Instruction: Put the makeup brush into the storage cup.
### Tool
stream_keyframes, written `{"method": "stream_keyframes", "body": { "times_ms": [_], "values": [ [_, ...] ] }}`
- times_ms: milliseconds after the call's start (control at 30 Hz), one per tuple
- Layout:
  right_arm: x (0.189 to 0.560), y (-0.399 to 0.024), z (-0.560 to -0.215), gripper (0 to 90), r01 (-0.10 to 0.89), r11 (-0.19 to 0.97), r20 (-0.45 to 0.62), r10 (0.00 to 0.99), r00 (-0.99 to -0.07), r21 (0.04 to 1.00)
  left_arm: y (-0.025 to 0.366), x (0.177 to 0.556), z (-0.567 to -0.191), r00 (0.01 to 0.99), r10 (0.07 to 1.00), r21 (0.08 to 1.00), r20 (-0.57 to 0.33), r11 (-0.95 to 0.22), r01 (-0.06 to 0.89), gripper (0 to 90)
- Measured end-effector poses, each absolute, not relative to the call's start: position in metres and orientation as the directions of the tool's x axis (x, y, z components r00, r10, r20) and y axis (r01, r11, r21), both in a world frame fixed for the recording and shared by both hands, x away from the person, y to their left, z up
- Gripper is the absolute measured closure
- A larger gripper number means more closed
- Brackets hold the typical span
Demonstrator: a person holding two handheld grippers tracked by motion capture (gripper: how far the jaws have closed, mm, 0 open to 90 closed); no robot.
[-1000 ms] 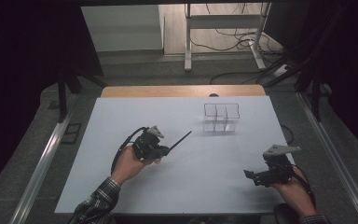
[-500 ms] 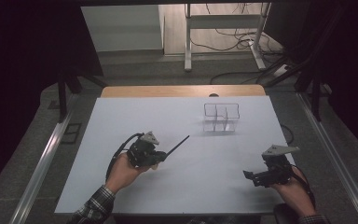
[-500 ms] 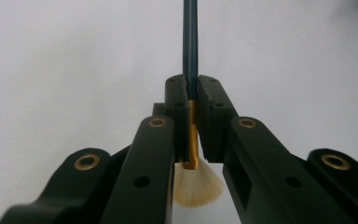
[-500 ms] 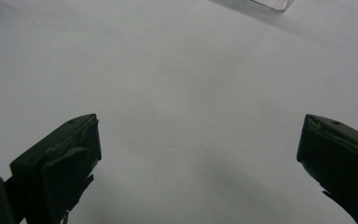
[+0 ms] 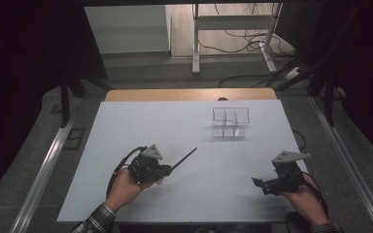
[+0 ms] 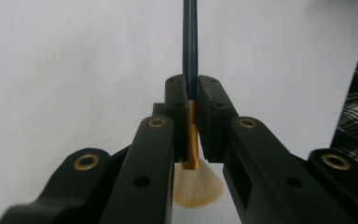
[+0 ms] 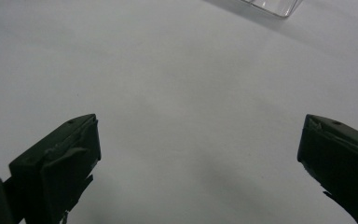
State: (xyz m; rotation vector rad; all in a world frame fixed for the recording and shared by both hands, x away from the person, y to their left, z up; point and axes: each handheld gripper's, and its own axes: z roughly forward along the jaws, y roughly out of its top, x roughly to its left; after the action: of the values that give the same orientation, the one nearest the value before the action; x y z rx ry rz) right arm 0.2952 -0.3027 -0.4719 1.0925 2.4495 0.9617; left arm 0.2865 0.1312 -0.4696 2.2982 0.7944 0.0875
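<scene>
Right now my left claw is clamped on a slim makeup brush with a dark blue handle, gold ferrule and pale fan of bristles; in the left gripper view the pads pinch it right at the ferrule, the handle running straight out ahead of the jaws and the bristles hanging behind and below them. From the high view the handle tip points forward and to the right of that claw, lifted off the white tabletop.

My right claw hangs over the near right part of the table with its jaws spread wide and nothing between them; the right gripper view shows bare white surface between the two pads.

I judge this to be the carry step: brush in hand, heading for the clear plastic divided organizer, which stands well ahead and to the right of my left claw. The next move calls for swinging the handle over one compartment and tipping it upright before letting go.

Hard to read: the organizer's walls are nearly invisible against the white, so I cannot count its cells with confidence. In the right gripper view a mere corner of it is cut off at the top edge. The bristle end is partly masked by my own jaws.
</scene>
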Motion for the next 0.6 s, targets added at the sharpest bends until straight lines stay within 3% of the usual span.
{"method": "stream_keyframes", "body": {
  "times_ms": [600],
  "values": [
    [0.285, -0.273, -0.466, 0.0, 0.504, 0.535, -0.023, 0.701, -0.713, 0.678, 0.124, 0.257, -0.475, 0.823, 0.545, 0.622, -0.162, -0.591, 0.513, 83.8]
  ]
}}
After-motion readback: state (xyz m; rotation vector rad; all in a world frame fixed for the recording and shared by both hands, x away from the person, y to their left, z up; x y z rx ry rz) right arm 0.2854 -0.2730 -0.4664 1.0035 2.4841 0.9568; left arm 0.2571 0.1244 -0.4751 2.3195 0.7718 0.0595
